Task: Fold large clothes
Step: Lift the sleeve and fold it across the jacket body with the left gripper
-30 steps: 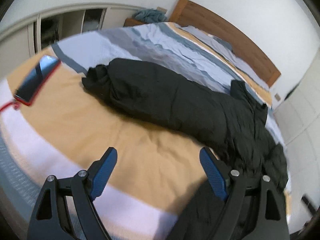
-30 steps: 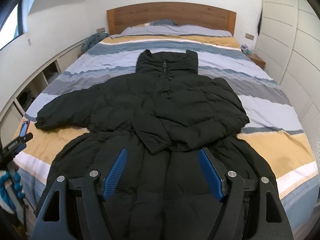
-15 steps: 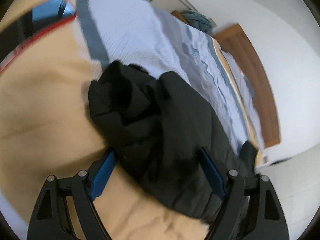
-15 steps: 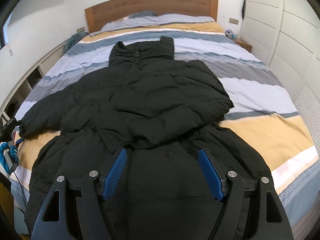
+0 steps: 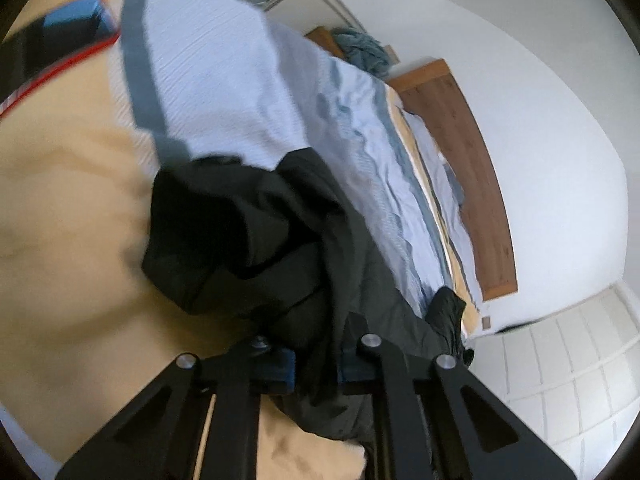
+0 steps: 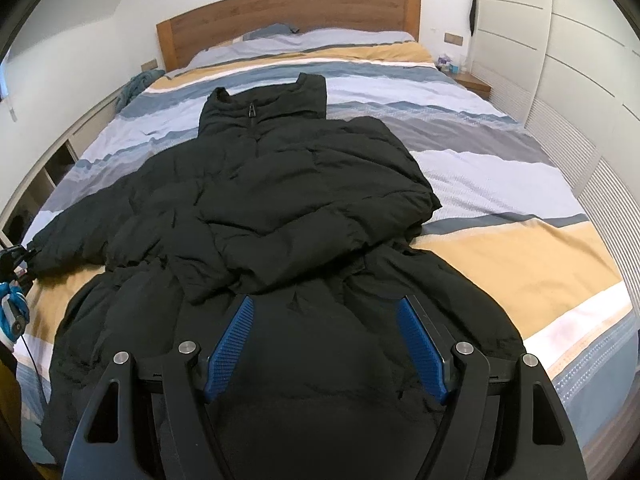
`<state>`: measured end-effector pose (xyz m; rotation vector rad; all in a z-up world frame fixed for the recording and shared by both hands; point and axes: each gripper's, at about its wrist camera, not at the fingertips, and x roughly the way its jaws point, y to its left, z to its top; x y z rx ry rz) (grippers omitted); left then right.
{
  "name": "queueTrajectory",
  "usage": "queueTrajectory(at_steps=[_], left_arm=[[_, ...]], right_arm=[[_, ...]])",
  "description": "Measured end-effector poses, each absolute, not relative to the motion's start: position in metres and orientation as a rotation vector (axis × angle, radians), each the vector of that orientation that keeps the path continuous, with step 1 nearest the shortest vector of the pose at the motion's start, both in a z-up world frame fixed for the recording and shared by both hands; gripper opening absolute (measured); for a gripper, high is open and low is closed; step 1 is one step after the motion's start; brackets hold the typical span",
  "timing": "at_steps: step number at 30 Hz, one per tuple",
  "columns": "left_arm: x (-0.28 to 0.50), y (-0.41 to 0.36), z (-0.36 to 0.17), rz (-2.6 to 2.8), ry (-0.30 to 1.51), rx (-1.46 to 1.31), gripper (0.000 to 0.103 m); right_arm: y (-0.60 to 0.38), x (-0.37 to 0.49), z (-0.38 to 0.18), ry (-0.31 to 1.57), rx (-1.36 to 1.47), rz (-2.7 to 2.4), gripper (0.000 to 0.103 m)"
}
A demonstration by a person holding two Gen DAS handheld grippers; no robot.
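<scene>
A black puffer jacket (image 6: 280,200) lies front-up on the striped bed (image 6: 520,260), collar toward the headboard. One sleeve is folded across its chest. The other sleeve (image 6: 72,236) stretches out to the left edge. In the left wrist view my left gripper (image 5: 316,364) has its jaws closing tight on that sleeve's end (image 5: 240,240), with black fabric pinched between the blue pads. It also shows at the far left of the right wrist view as the left gripper (image 6: 16,256). My right gripper (image 6: 325,304) hangs open over the jacket's lower half, holding nothing.
A phone in a red case (image 5: 60,36) lies on the yellow stripe near the sleeve. The wooden headboard (image 6: 288,12) is at the far end, white wardrobe doors (image 6: 580,60) run along the right, and open shelves (image 6: 52,168) along the left. A blue cloth (image 6: 134,84) lies beside the bed.
My left gripper moved in over the sleeve end, rolled, and went from wide open to shut on the fabric. My right gripper drifted closer over the jacket and stayed open.
</scene>
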<state>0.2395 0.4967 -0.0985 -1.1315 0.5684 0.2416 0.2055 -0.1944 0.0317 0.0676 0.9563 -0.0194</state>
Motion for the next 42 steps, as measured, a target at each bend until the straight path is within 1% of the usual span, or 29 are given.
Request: queueTrajectory(at_steps=[6,11,19,24,28,33,38,42], left_arm=[[0.239,0.468,-0.038,0.196,0.559,-1.003,0.012],[0.24,0.424,0.012,0.144,0.548,-0.905,0.011],[0.246,0.333,0.063,0.067,0.571,-0.771,0.011],[0.258,0.263,0.08,0.009,0.613,-0.686,0.011],[0.273,0.2,0.082,-0.039,0.659,-0.616,0.011],[0.292,0.127,0.068,-0.085,0.723,-0.55,0.011],[0.32,0.06,0.031,-0.112,0.819,-0.449,0.011],[0.331,0.03,-0.003,-0.101,0.894,-0.423,0.011]], right_arm=[[-0.199,0.193,0.047,0.915,0.094,0.008,0.074],[-0.211,0.179,0.06,0.878,0.108,0.02,0.074],[-0.261,0.156,0.066,0.829,0.183,-0.007,0.077],[-0.295,0.143,0.058,0.817,0.239,-0.024,0.077],[-0.321,0.131,0.048,0.812,0.281,-0.041,0.078],[-0.356,0.118,0.036,0.813,0.341,-0.073,0.078],[-0.388,0.107,0.022,0.824,0.381,-0.114,0.078],[-0.412,0.1,0.008,0.842,0.412,-0.156,0.078]])
